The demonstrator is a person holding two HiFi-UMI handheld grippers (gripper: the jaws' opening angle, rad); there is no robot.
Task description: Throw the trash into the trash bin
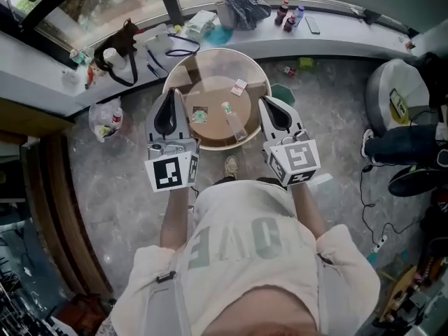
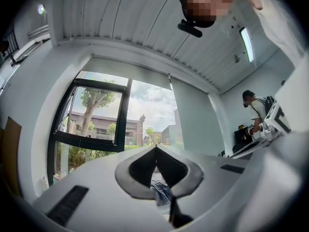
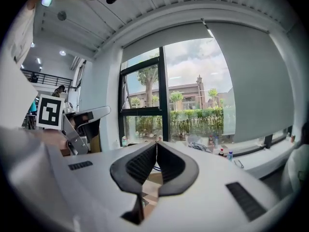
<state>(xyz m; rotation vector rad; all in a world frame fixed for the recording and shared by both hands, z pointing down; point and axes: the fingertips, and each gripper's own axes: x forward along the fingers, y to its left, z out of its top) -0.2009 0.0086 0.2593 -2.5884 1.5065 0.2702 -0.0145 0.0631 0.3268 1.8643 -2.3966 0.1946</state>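
At the centre of the head view, just above the person's chest, the left gripper [image 1: 173,93] and the right gripper [image 1: 262,101] are held side by side, both pointing toward the top of the frame. Their tips lie over the near rim of a round trash bin [image 1: 183,68]. In the left gripper view the two dark pads meet at the tip with nothing pinched between them. The right gripper view shows the same: ribbed pads pressed together and empty.

The trash lies on the tan bottom of the bin: a clear plastic bottle [image 1: 233,121] right of centre, a small white packet [image 1: 239,87] above it, and a greenish wrapper [image 1: 199,115] to the left. None of it touches either gripper.

Across the top of the head view a curved grey ledge [image 1: 336,44] runs under the window. It carries a checked cloth [image 1: 245,5], a few small bottles [image 1: 288,16] and a black bag [image 1: 119,47]. That cloth also shows far off in the left gripper view, through the gap below the closed pads. On the grey floor at the left of the bin sits a white plastic bag [image 1: 105,121]. At the right edge of the left gripper view a second person [image 2: 258,108] stands in the background
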